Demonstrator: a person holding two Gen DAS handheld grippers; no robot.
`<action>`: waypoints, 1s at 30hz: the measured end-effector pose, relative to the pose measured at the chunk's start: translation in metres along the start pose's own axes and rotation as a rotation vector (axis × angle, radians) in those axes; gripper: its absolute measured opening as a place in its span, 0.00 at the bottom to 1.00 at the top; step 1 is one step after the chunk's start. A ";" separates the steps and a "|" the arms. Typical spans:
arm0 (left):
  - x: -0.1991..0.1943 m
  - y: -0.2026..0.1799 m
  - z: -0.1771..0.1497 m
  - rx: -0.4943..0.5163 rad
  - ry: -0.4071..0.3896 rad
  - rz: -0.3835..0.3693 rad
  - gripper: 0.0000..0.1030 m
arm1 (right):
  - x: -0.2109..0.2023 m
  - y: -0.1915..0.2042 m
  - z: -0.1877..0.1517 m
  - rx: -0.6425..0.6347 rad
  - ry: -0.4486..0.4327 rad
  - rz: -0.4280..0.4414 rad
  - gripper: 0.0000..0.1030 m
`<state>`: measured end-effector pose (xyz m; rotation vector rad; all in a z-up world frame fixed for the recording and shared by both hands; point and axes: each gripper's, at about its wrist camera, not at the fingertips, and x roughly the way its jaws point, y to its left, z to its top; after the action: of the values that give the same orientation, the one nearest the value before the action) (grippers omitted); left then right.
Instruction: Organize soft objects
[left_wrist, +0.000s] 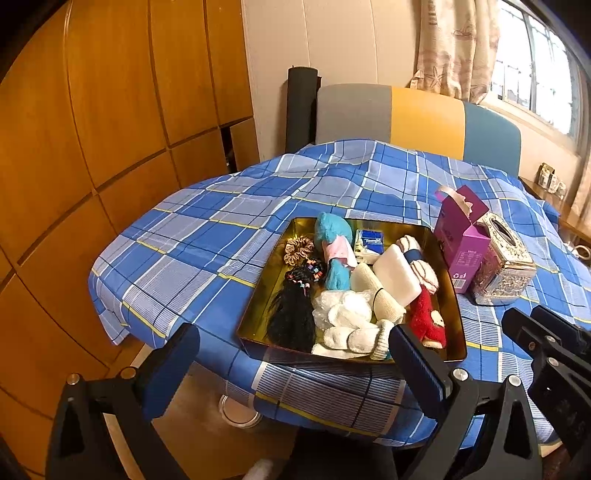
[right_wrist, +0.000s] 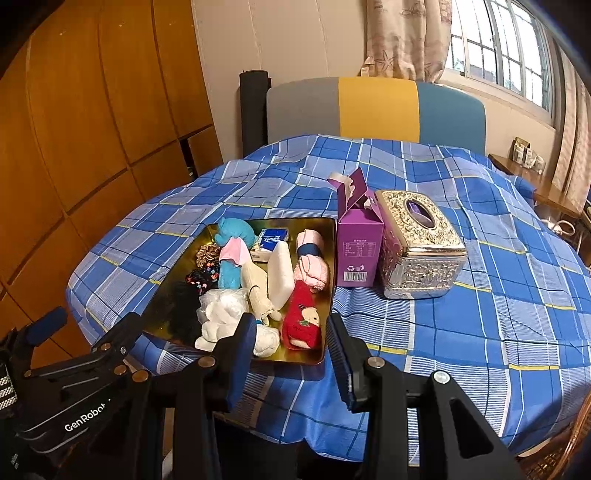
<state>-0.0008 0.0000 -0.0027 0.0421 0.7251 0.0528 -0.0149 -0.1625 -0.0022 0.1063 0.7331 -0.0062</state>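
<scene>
Just short of the desk edge, both tools hover spread and empty: left tool (left_wrist: 291, 354), right tool (right_wrist: 291, 332). Soft objects fill the gold tray (right_wrist: 330, 284) beside a purple carton (right_wrist: 360, 247).

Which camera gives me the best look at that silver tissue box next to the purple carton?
The right wrist view. There the silver tissue box stands whole, with its top opening and embossed sides plain. In the left wrist view the box sits near the edge, partly hidden behind the purple carton and warped by the lens.
</scene>
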 end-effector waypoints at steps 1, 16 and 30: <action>0.000 0.000 0.000 -0.002 -0.002 0.000 1.00 | 0.000 0.000 0.000 -0.004 0.000 -0.003 0.38; -0.001 0.001 -0.001 0.003 -0.001 -0.009 1.00 | 0.000 0.000 0.000 -0.002 0.001 -0.007 0.38; -0.001 0.001 -0.001 0.004 -0.007 -0.016 1.00 | 0.001 0.000 0.000 0.007 0.002 -0.008 0.38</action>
<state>-0.0025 0.0010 -0.0024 0.0407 0.7183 0.0361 -0.0141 -0.1623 -0.0033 0.1104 0.7356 -0.0161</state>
